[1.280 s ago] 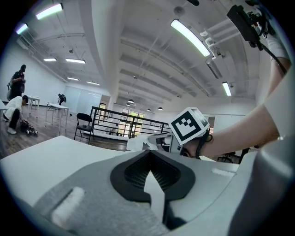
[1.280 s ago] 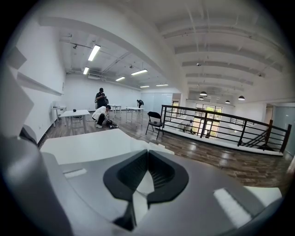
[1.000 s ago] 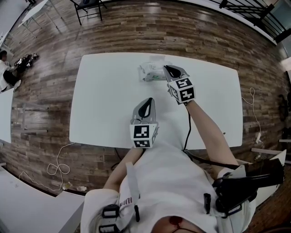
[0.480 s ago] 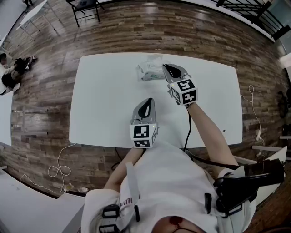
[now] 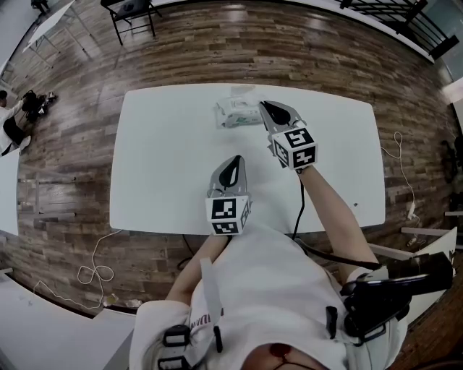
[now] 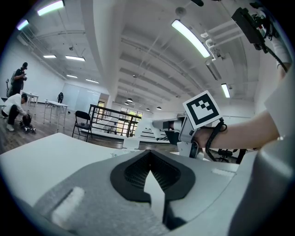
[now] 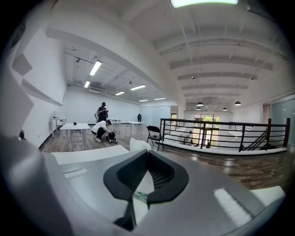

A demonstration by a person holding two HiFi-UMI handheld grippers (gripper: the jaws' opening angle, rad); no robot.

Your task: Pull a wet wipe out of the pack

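The wet wipe pack [image 5: 237, 114] lies on the white table [image 5: 159, 166] near its far edge, with a white piece [image 5: 243, 91] standing up at its far side. My right gripper [image 5: 264, 107] hovers over the pack's right end with its jaws shut. In the right gripper view the tips [image 7: 146, 152] meet, the white piece [image 7: 137, 144] rises just beyond them, and the pack's green label [image 7: 140, 196] shows below. I see nothing pinched between the jaws. My left gripper [image 5: 235, 160] rests shut near the table's front, well short of the pack; its tips [image 6: 149, 153] touch.
The table's far edge runs just behind the pack. A black chair [image 5: 134, 11] stands on the wooden floor beyond it. A person [image 5: 11, 115] crouches far to the left. A cable [image 5: 94, 267] lies on the floor by the table's near left corner.
My right gripper has lifted a little above the pack's right end, still shut. The pack and my left gripper stay where they were.
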